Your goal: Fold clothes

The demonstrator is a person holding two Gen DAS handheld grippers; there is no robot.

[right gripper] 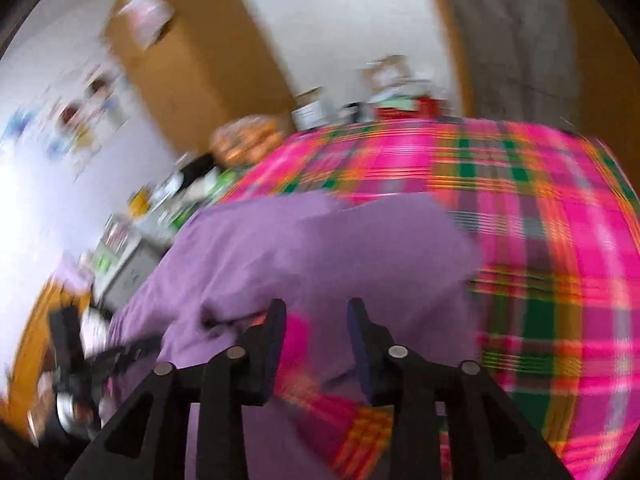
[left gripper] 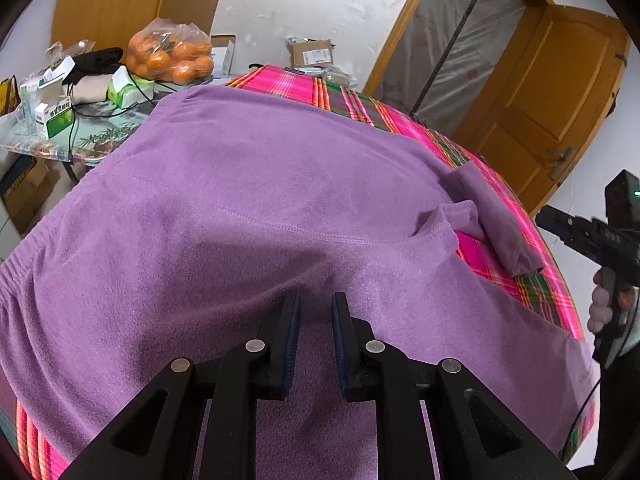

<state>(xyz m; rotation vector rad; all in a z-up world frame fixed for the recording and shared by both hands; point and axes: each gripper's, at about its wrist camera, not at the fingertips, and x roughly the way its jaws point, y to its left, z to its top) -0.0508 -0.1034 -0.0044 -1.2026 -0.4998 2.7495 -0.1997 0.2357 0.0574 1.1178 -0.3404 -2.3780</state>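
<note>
A purple fleece garment [left gripper: 248, 208] is lying spread over a pink-and-green plaid cloth [left gripper: 516, 248] that is covering the surface beneath it; whether that surface is a bed or a counter is not showing. One purple sleeve [left gripper: 496, 220] is lying folded toward the right edge of the cloth. The left gripper [left gripper: 316, 308] is hovering low over the near part of the garment, its jaws standing a narrow gap apart with only fleece showing behind that gap; nothing is pinched between the pads. The right gripper [right gripper: 318, 312] is appearing in a heavily blurred view, its jaws spread and empty, over the garment's edge where purple fabric is meeting plaid. In the left wrist view a hand [left gripper: 604, 304] is gripping that tool's handle at the far right. A bag of oranges [left gripper: 172, 56] is sitting among boxes on a cluttered counter [left gripper: 100, 140] behind the garment.
</note>
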